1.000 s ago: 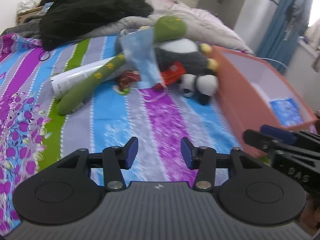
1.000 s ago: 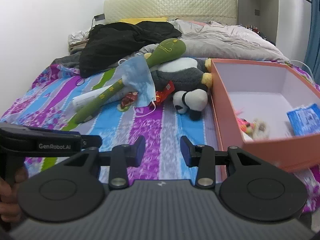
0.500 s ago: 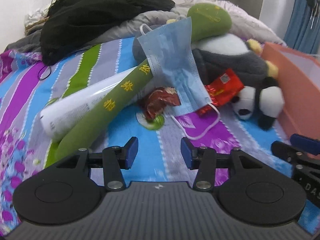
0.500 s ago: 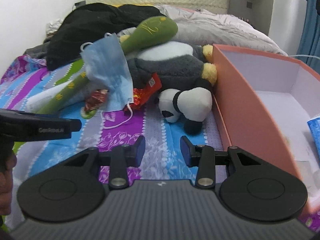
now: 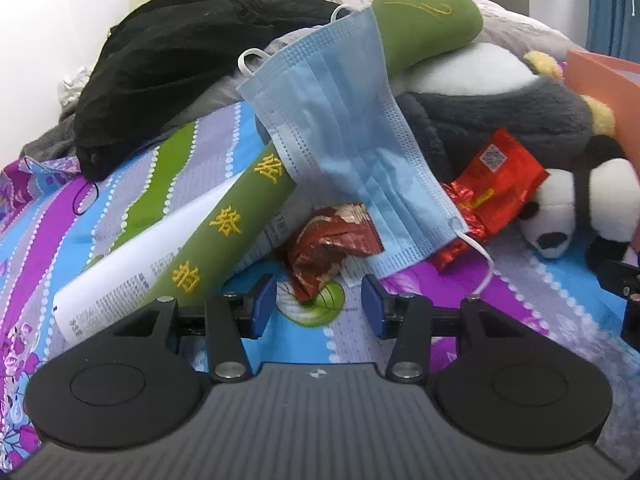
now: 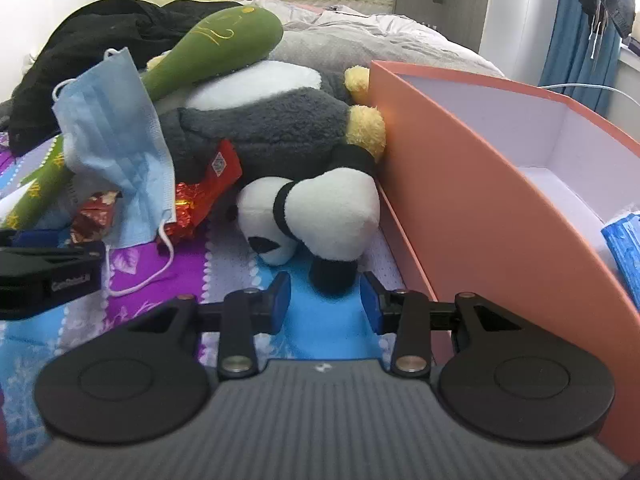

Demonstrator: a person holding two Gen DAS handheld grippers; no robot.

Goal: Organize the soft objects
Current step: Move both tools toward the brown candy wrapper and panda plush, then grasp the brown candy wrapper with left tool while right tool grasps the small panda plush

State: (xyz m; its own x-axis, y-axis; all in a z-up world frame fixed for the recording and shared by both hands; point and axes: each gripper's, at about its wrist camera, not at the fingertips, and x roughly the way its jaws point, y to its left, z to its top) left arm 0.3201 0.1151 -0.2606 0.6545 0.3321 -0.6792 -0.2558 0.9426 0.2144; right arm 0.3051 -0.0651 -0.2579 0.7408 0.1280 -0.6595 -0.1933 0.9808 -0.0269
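Left gripper (image 5: 318, 304): jaws partly open, nothing held; a dark red snack wrapper (image 5: 334, 246) lies just past the tips.
Right gripper (image 6: 325, 300): jaws partly open, empty; the black foot of the small panda plush (image 6: 320, 212) sits between the tips, with no pad seen pressing it.
Panda's place: on the striped bedsheet (image 5: 132, 184), against the wall of the orange box (image 6: 472, 184).
Risk: closing on the foot alone could let the plush swing or slip; the box wall crowds the right jaw.
In the way: a blue face mask (image 5: 344, 128) drapes over the green plush stick (image 5: 228, 236); its loop may snag.
Around: red packet (image 5: 500, 184), white tube (image 5: 132, 260), grey penguin plush (image 6: 260, 128).
Far: black clothing (image 5: 180, 60) heaped behind.
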